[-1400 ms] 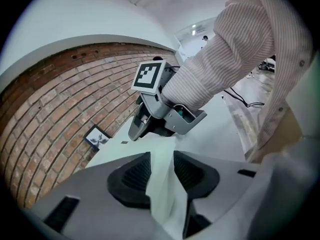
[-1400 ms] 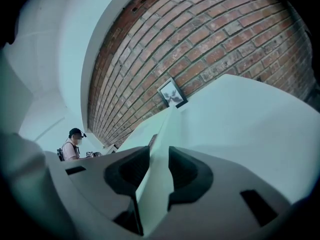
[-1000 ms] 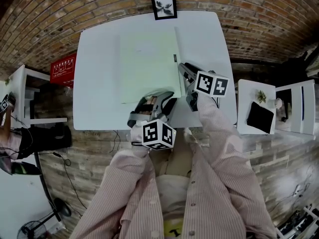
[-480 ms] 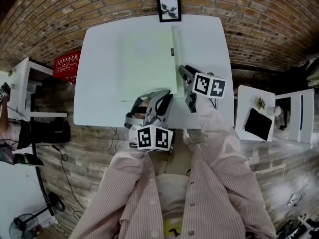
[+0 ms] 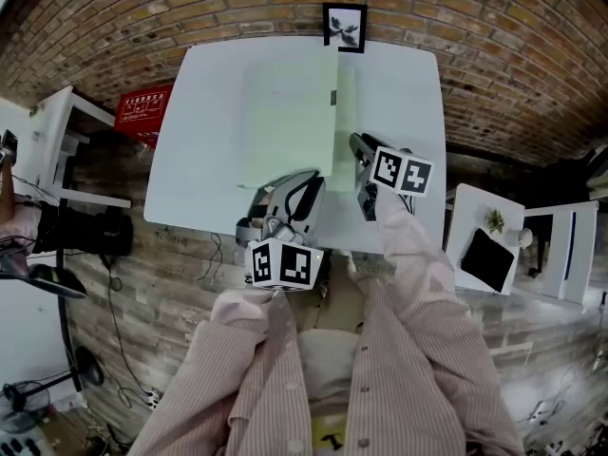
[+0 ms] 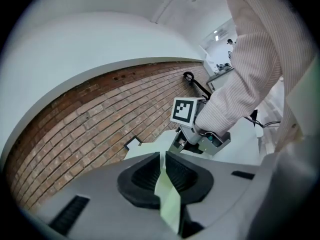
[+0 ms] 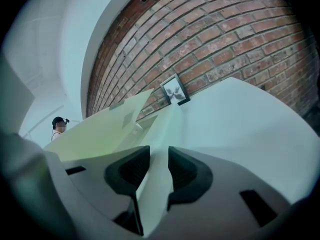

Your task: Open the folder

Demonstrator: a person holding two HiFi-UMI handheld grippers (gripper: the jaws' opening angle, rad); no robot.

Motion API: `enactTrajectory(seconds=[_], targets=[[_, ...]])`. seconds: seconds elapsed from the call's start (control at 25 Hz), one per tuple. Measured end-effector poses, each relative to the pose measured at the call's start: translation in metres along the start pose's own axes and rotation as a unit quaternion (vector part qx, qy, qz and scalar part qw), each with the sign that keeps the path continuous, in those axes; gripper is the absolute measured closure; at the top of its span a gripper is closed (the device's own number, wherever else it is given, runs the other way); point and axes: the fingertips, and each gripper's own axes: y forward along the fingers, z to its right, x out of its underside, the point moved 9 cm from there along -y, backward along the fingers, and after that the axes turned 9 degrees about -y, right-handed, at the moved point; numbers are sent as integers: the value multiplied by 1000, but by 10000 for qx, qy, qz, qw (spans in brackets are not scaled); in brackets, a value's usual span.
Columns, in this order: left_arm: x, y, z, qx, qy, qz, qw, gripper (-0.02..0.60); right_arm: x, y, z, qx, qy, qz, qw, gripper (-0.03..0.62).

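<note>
A pale green folder lies on the white table. My left gripper is at the folder's near edge. In the left gripper view its jaws are closing, and the thin green front cover is pinched between the pads. The cover rises as a slanted sheet in the right gripper view. My right gripper is at the folder's right side, and its jaws grip the lower flap that runs between them.
A small framed picture leans against the brick wall at the table's far edge. A red box and a white shelf stand to the left. On the right is a white side table with a black object.
The left gripper has risen a little and rolled, lifting the front cover's near edge off the folder. The right gripper has kept its place.
</note>
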Motion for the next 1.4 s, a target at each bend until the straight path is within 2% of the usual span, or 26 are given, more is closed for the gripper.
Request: enactTrajectory(seconds=[0.16, 0.28, 0.4, 0.56, 0.92, 1.08, 1.4], targets=[[-5, -12, -10, -388, -235, 115, 9989, 557, -1, 0, 0, -35, -49, -66, 10000, 474], [-7, -23, -21, -789, -568, 226, 9950, 561, -1, 0, 1, -61, -91, -102, 9999, 474], [-9, -34, -33, -1205, -876, 310, 9884, 566, -2, 1, 0, -101, -127, -133, 9998, 474], [-9, -44, -43, -1632, -1083, 399, 9798, 571, -3, 1, 2, -168, -106, -152, 9997, 475], [3, -69, -73, -2419, -1681, 619, 9536, 581, -3, 3, 2, -295, -29, -189, 9994, 479], [7, -77, -90, -2684, -1939, 653, 9413, 583, -4, 3, 2, -298, -36, -205, 9993, 478], [23, -92, -116, -2900, -2207, 750, 9282, 583, -4, 2, 0, -168, -53, -164, 9997, 479]])
